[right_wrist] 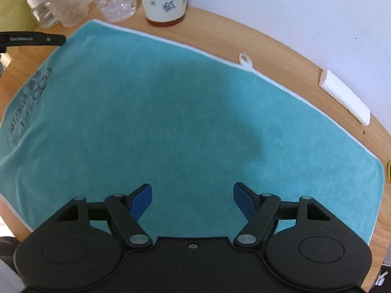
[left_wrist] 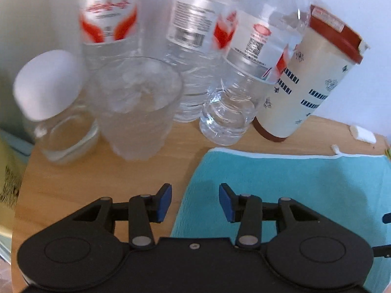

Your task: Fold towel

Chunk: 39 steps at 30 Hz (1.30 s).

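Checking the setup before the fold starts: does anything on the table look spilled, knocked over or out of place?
Nothing stands out. The teal towel lies flat and smooth on the wooden table; the water bottles, clear plastic cup and paper cup stand upright beyond its far edge, with no spill showing.

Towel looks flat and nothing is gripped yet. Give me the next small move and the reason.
Probably lower the left hand-held gripper onto the teal towel edge beneath it and pinch it. Its jaws stand open and empty, straddling that edge on the wooden table; the right hand-held gripper hovers open over mid-towel.
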Available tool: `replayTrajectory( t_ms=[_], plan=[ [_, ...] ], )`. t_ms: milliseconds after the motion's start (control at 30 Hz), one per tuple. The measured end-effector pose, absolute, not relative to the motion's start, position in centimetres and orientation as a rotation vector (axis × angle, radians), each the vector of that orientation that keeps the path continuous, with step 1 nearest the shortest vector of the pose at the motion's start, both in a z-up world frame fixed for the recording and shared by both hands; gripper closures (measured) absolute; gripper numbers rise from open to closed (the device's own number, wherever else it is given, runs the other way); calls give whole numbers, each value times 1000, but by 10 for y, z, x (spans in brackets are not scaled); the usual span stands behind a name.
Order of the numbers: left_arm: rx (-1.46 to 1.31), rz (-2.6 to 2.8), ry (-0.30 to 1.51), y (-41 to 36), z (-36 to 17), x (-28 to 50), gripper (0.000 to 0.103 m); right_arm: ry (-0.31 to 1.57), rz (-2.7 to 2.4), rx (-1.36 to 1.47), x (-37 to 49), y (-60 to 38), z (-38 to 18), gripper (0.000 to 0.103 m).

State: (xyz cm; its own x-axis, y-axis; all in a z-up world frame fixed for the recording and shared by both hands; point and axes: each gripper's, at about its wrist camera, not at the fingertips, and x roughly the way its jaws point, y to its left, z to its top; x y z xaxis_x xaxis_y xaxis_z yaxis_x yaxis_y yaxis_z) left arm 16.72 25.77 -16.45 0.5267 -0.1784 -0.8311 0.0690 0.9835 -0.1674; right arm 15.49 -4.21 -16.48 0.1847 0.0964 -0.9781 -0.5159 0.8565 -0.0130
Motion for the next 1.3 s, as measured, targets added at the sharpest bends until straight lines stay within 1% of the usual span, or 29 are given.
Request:
replayTrajectory(
  t_ms=[300, 333, 367, 400, 467, 633, 900, 1033, 1200, 1300],
  plan=[
    [-104, -175, 1021, 248, -173, 188, 60, 1341, 429, -383, 154, -41, -169, 25],
    [-104, -172, 1020, 247, -174, 189, 65, 1344, 430, -382, 154, -42, -169, 25],
    [-104, -170, 1019, 246, -175, 191, 80, 1345, 429, -381, 154, -43, -169, 25],
    [-117, -167, 1020, 247, -176, 191, 89, 1349, 426, -377, 155, -44, -170, 25],
    [-158, -162, 1023, 248, -178, 192, 95, 1355, 422, -364, 156, -46, -170, 25],
    [-223, -148, 1016, 247, -170, 183, 97, 1328, 427, -314, 156, -44, -167, 25],
    [-105, -213, 933, 198, -152, 145, 97, 1203, 533, -205, 176, -16, -144, 25],
    [-32, -290, 945, 162, -163, 124, 97, 1116, 522, -226, 186, -7, -125, 25],
    [1, -339, 984, 139, -177, 107, 96, 1121, 503, -233, 193, -12, -123, 25],
    [-33, -348, 1014, 142, -174, 111, 88, 1160, 513, -231, 190, -12, -131, 25]
  ],
)
